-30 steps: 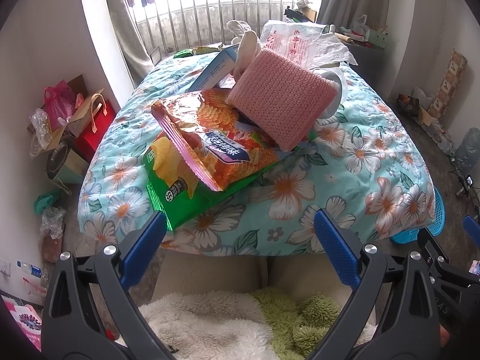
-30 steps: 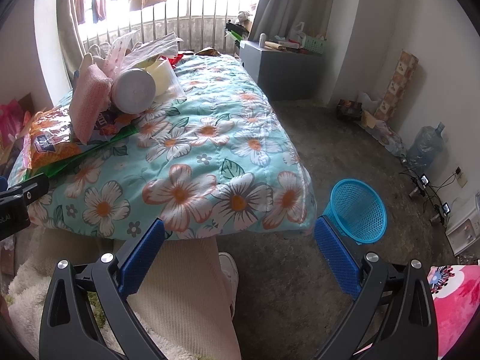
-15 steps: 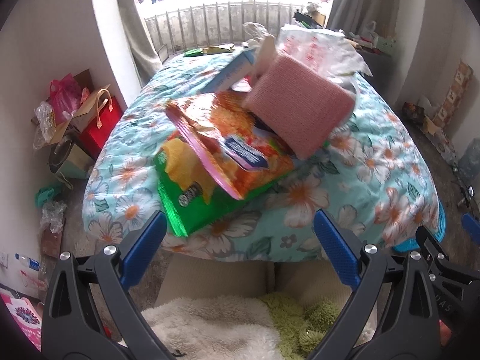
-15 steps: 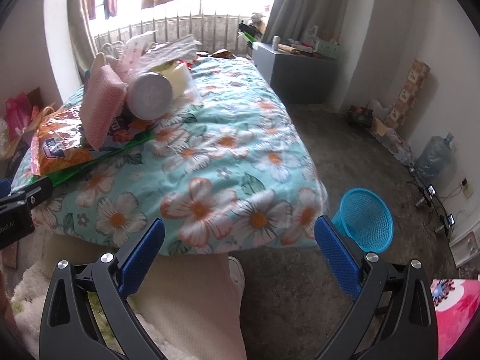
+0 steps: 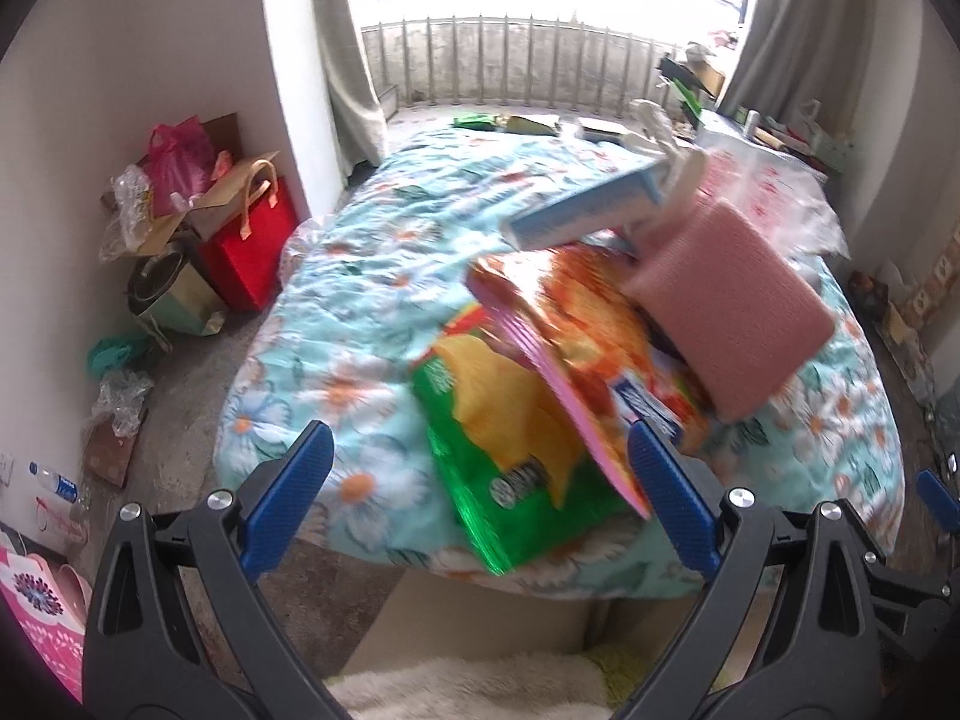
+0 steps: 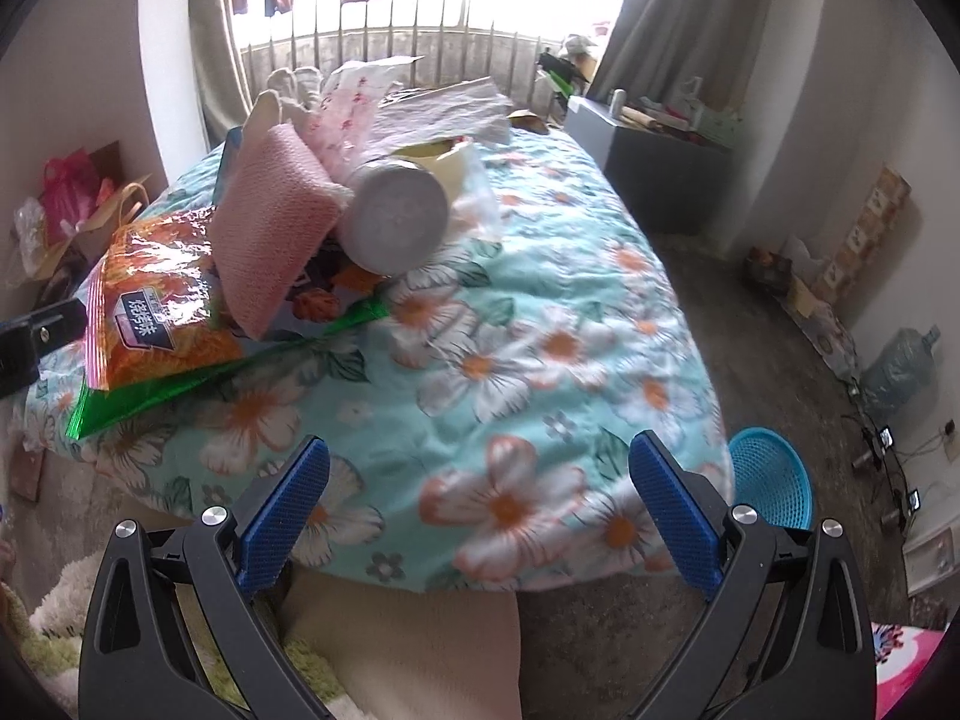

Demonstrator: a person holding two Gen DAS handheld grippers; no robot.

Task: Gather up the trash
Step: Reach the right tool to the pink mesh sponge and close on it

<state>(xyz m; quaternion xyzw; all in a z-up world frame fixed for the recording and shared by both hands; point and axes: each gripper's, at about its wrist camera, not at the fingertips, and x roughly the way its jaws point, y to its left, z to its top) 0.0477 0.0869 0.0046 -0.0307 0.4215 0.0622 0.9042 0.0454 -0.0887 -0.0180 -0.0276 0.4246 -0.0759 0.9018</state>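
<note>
A heap of trash lies on the flowered bed (image 5: pixel 372 276). An orange crisp bag (image 5: pixel 576 324) lies on a green crisp bag (image 5: pixel 498 480), with a pink knitted pad (image 5: pixel 729 306) and a blue box (image 5: pixel 588 210) behind. My left gripper (image 5: pixel 474 498) is open and empty, held in front of the green bag. In the right wrist view I see the orange bag (image 6: pixel 156 306), green bag (image 6: pixel 198 384), pink pad (image 6: pixel 270 228), a grey can (image 6: pixel 399 222) and white plastic wrappers (image 6: pixel 420 108). My right gripper (image 6: pixel 477 510) is open and empty over the bed's near edge. A blue mesh bin (image 6: pixel 771 486) stands on the floor.
A red bag (image 5: pixel 252 246) and other bags sit against the left wall. A grey cabinet (image 6: pixel 654 162) stands beyond the bed. A water jug (image 6: pixel 900 366) and cables lie by the right wall. The person's legs (image 6: pixel 414 654) are below the grippers.
Both grippers have moved nearer the bed. The left view has swung left and the trash heap looks larger. Both grippers stay open.
</note>
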